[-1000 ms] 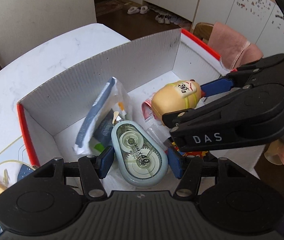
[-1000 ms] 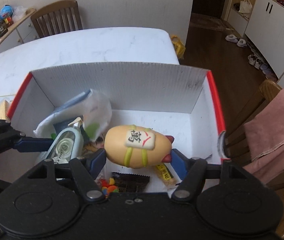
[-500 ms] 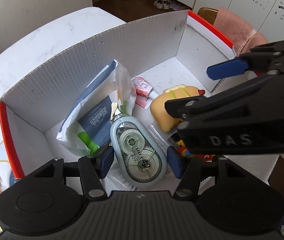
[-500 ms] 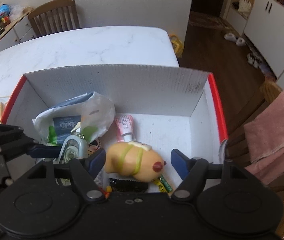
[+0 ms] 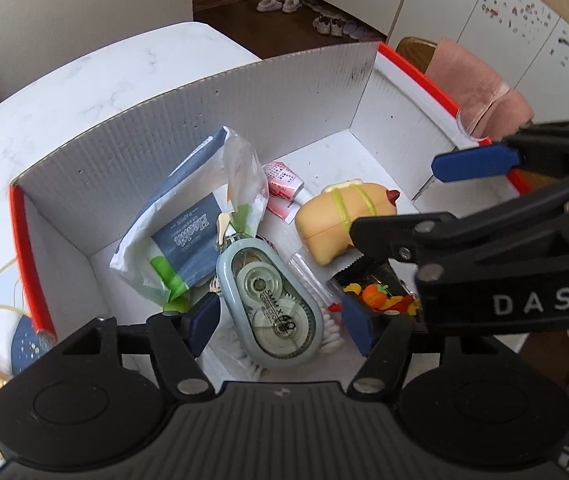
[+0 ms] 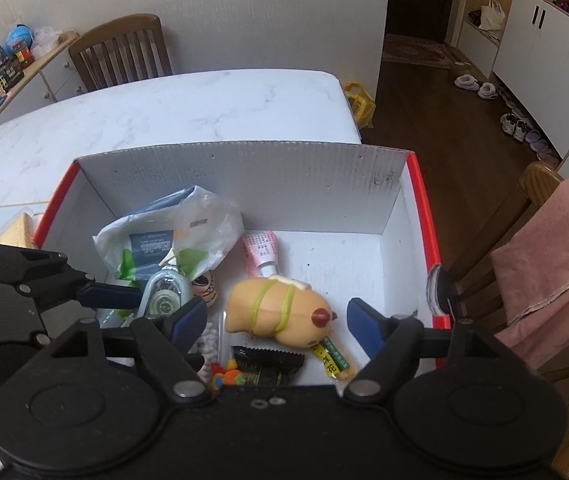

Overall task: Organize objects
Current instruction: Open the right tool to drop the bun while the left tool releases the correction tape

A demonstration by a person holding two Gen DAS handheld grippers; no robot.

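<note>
We saw a white cardboard box (image 6: 244, 172) with red edges standing on the marble table (image 6: 164, 108), filling the middle of both views. In the right wrist view, the right gripper (image 6: 276, 320) hung over the box with its jaws apart and nothing between them touching the pads; the yellow squishy toy (image 6: 276, 312) with green bands lay on the box floor at the lower centre of the frame, below the open fingers. A pink tube (image 6: 262, 252) lay just above the toy in the frame, and a dark snack packet (image 6: 264, 368) and a small yellow-green packet (image 6: 332, 356) lay beneath it near the bottom edge. In the left wrist view, the left gripper (image 5: 280, 316) also had its jaws spread, and the grey correction tape dispenser (image 5: 270, 300) lay between the blue pads; we could not tell whether either pad touched it. A plastic bag (image 5: 200, 216) holding a dark blue packet leaned toward the box's left side, at centre left of that frame. The right gripper's black body crossed the right of the left wrist view, one blue pad showing at the upper right. A pink towel (image 6: 548, 256) hung over a wooden chair (image 6: 540, 176) at the right edge of the right wrist view.
</note>
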